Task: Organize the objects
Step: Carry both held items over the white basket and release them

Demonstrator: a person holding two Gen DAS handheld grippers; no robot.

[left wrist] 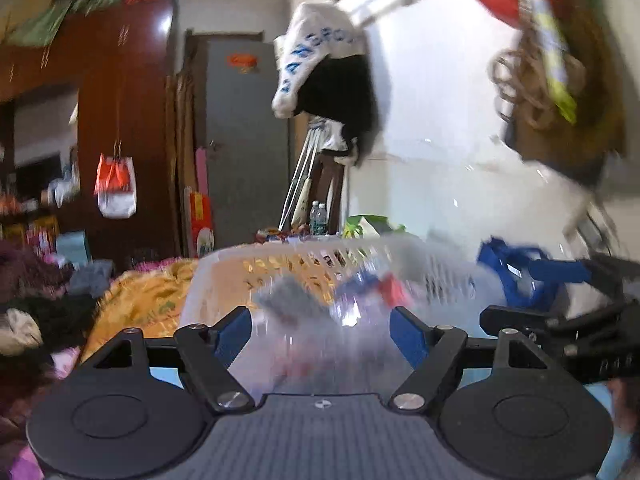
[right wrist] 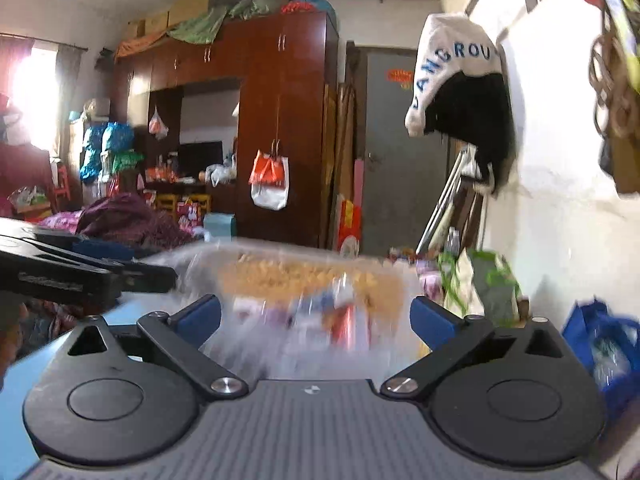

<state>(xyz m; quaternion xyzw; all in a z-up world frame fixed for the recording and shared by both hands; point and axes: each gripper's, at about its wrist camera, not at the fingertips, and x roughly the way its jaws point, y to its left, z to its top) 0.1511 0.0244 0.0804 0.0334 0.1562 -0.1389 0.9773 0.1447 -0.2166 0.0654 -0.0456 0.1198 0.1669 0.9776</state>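
A white slotted plastic basket (left wrist: 320, 256) stands just ahead of my left gripper (left wrist: 322, 330), blurred by motion; it holds several small items, red, blue and grey. The left gripper is open and empty, its blue pads (left wrist: 234, 334) wide apart at the basket's near rim. In the right wrist view the same basket (right wrist: 200, 264) sits ahead of my right gripper (right wrist: 316, 316), which is open and empty. The left gripper's black body (right wrist: 72, 276) shows at the left of that view. The right gripper's body (left wrist: 580, 320) shows at the right of the left wrist view.
A blue bag (left wrist: 520, 276) lies right of the basket by the white wall; it shows too in the right wrist view (right wrist: 604, 344). A yellow blanket (left wrist: 136, 300) and dark clothes (left wrist: 36, 316) lie to the left. A brown wardrobe (right wrist: 280, 120) and grey door (right wrist: 400, 152) stand behind.
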